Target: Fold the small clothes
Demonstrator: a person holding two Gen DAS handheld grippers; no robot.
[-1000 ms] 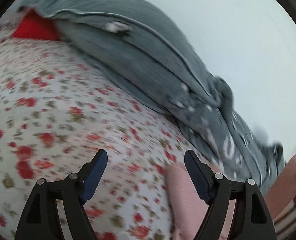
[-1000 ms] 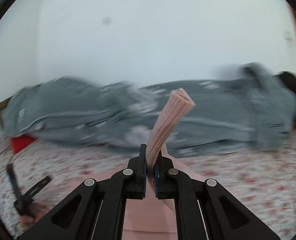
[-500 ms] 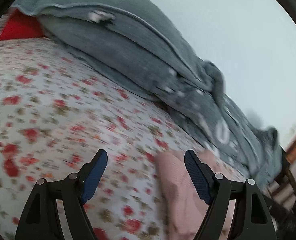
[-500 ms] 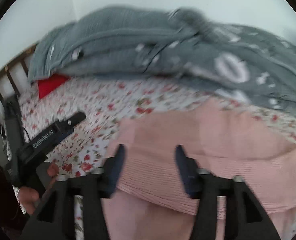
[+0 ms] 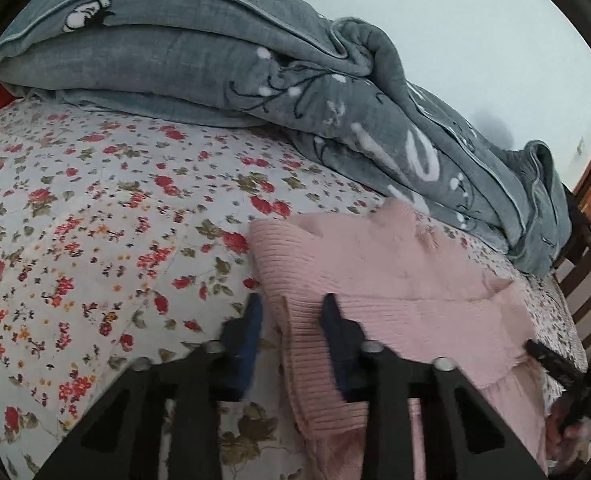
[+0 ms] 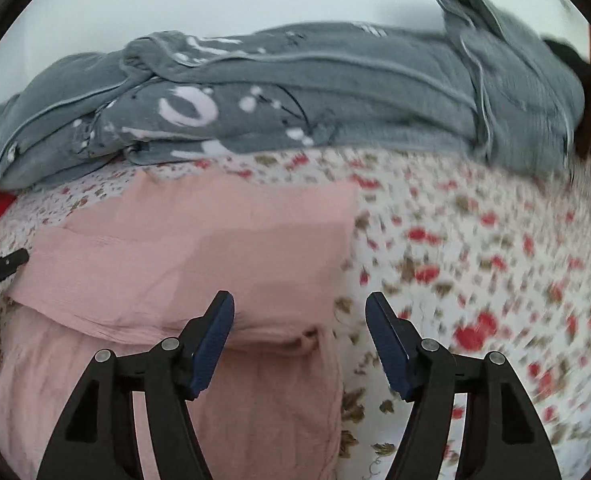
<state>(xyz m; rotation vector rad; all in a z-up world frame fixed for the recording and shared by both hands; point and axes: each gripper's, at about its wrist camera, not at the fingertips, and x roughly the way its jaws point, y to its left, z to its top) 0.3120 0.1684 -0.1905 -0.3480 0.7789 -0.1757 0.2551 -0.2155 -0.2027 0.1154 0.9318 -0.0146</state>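
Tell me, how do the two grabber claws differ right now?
The left gripper has its fingers narrowed around a ribbed edge of the pink garment; the right gripper gapes wide and holds nothing. The left one looks blurred, the right one sharp. The left sits at the garment's edge, the right straddles its other edge and the floral bedsheet. Both have blue pads on black frames.

My left gripper [image 5: 291, 320] and right gripper [image 6: 299, 320] have black plastic frames with triangular cutouts, silver screws at the joints and ribbed dark blue finger pads [image 6: 215, 340].
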